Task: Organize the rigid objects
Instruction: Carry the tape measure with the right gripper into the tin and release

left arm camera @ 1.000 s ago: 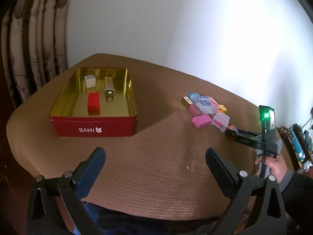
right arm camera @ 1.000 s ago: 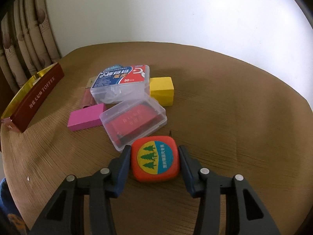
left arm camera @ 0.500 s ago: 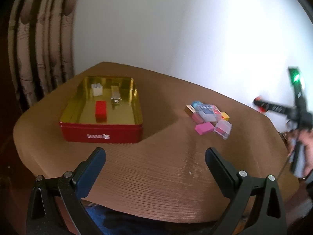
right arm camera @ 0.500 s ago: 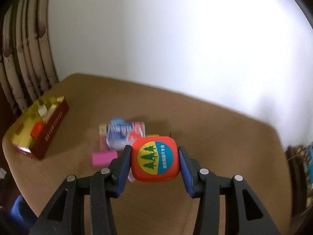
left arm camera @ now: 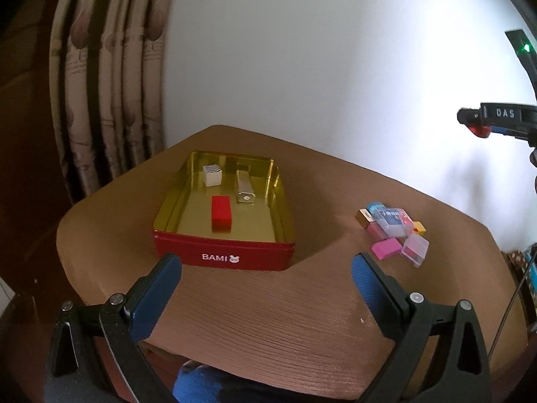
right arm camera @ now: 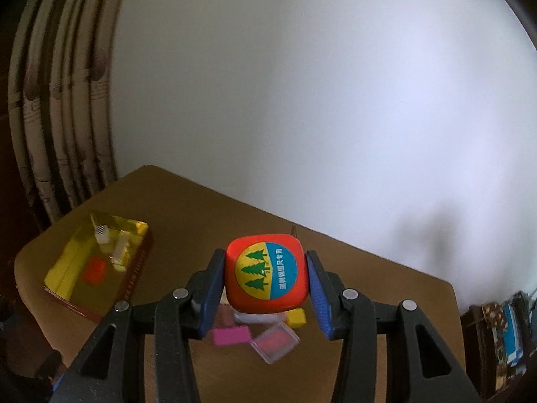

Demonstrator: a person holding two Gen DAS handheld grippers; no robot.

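Note:
My right gripper (right arm camera: 265,277) is shut on an orange tape measure (right arm camera: 266,273) with a yellow and blue label, held high above the table. It shows at the far right of the left wrist view (left arm camera: 470,124). A red tin (left arm camera: 221,255) with a gold inside stands at the table's left and holds a red block (left arm camera: 221,213), a white patterned cube (left arm camera: 212,174) and a silver bar (left arm camera: 244,187). The tin also shows in the right wrist view (right arm camera: 67,297). My left gripper (left arm camera: 265,278) is open and empty near the table's front edge.
A pile of small objects lies at the table's right: a pink block (left arm camera: 386,248), clear plastic boxes (left arm camera: 416,251), a yellow block (left arm camera: 419,227). The pile shows below the right gripper (right arm camera: 231,335). A curtain (left arm camera: 110,84) hangs at the left, a white wall behind.
My right gripper has lifted the tape measure off the table and risen high above the pile. My left gripper has pulled back and up, staying open.

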